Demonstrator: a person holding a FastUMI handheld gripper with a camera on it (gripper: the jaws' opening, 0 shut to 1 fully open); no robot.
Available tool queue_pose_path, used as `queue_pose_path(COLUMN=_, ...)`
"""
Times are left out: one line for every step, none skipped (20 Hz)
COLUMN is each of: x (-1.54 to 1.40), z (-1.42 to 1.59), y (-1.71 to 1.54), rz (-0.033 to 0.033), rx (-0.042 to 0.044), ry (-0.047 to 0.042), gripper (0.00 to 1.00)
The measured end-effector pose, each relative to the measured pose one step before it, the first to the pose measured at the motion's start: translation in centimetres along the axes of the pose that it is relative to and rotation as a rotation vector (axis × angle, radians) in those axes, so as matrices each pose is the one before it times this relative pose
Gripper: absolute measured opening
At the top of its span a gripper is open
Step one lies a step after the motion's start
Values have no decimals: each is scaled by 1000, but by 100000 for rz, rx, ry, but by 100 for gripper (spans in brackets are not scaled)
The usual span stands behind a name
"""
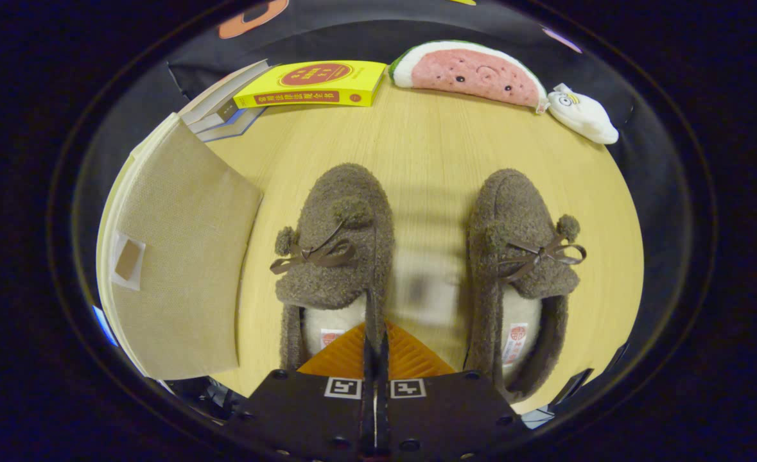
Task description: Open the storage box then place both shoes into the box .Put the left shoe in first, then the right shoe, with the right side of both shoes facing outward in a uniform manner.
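Two shoes: fuzzy brown slippers, toes pointing away.
Left shoe [336, 250]: rim pinched between gripper [375, 340] fingers.
Right shoe [522, 269]: just alongside.
Beige fabric box [179, 256]: leftward.

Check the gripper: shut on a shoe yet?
Shut on it. The gripper has both orange fingers pressed together on the inner side wall of the left shoe, which sits upright on the table.

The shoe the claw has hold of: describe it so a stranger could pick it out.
On the wooden table, two brown fuzzy shoes lie side by side. It is the shoe nearer the beige storage box. The claw pinches its side wall; the other shoe lies free.
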State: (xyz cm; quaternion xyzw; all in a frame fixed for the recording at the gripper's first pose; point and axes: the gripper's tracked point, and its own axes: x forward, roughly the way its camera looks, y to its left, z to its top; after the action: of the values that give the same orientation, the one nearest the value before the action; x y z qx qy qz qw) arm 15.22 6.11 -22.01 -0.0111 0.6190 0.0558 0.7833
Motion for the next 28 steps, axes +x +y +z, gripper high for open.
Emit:
queue_pose_path(x=-539, z=-164, y=339, rz=2707, rx=2321, ry=1104, gripper=2)
queue_pose_path(x=-648, z=-300, y=49, rz=1552, rx=1961, ry=1115, gripper=2)
queue_pose_path(x=-707, z=-162, y=86, rz=928, rx=1419, ry=394, gripper=2)
queue_pose_path(x=-797, z=73, y=155, rz=657, rx=632, ry=-488, gripper=2)
queue_pose_path(x=-931, z=110, y=210, rz=728, rx=30, ry=-1039, gripper=2)
queue_pose_path(x=-1520, z=-189, y=122, rz=547, rx=1136, ry=-1116, gripper=2)
queue_pose_path(x=-1160, z=76, y=363, rz=632, rx=1214, ry=-1084, gripper=2)
queue_pose_path(x=-1092, z=87, y=518, rz=903, rx=543, ry=-1094, gripper=2)
queue_pose_path(x=-1232, z=79, y=566, rz=829, rx=-100, ry=-1217, gripper=2)
queue_pose_path(x=-1166, z=51, y=681, rz=855, rx=-444, ry=-1332, gripper=2)
queue_pose_path(x=-1249, z=114, y=823, rz=1098, rx=-401, ry=-1633, gripper=2)
queue_pose_path(x=-1253, z=-13, y=1023, rz=1273, rx=-811, ry=-1359, gripper=2)
queue_pose_path(x=-1129, z=32, y=1125, rz=1565, rx=-447, ry=-1460, gripper=2)
queue_pose_path(x=-739, z=251, y=1429, rz=1903, rx=-916, ry=-865, gripper=2)
queue_pose_path(x=-1139, z=175, y=1521, rz=2973, rx=-613, ry=-1093, gripper=2)
queue_pose_path(x=-987, z=299, y=1646, rz=3424, rx=-754, ry=-928, gripper=2)
queue_pose_path(x=-631, z=341, y=1464, rz=3118, rx=-8, ry=-636, gripper=1)
queue_pose_path(x=-660, z=13, y=1181, rz=2037, rx=-34, ry=-371, gripper=2)
queue_pose_path(x=619, z=587, y=1128, rz=472, rx=-161, ry=-419, gripper=2)
queue_pose_path(x=409, z=162, y=951, rz=-576, rx=-330, ry=-131, gripper=2)
queue_pose_path(x=742, z=179, y=979, rz=-563, rx=561, ry=-102, gripper=2)
queue_pose_path(x=1060, z=50, y=1173, rz=-85, rx=621, ry=-129, gripper=2)
queue_pose_path(x=1122, z=99, y=1205, rz=649, rx=-390, ry=265, gripper=2)
queue_pose_path(x=1308, z=-50, y=1178, rz=1231, rx=246, ry=291, gripper=2)
queue_pose_path(x=1390, z=-228, y=1013, rz=1123, rx=990, ry=877, gripper=2)
queue_pose_path(x=1333, z=-208, y=853, rz=1185, rx=2405, ry=142, gripper=2)
queue_pose_path(x=1319, z=-71, y=741, rz=865, rx=3064, ry=-842, gripper=2)
queue_pose_path(x=1190, z=-295, y=408, rz=-127, rx=2016, ry=-526, gripper=2)
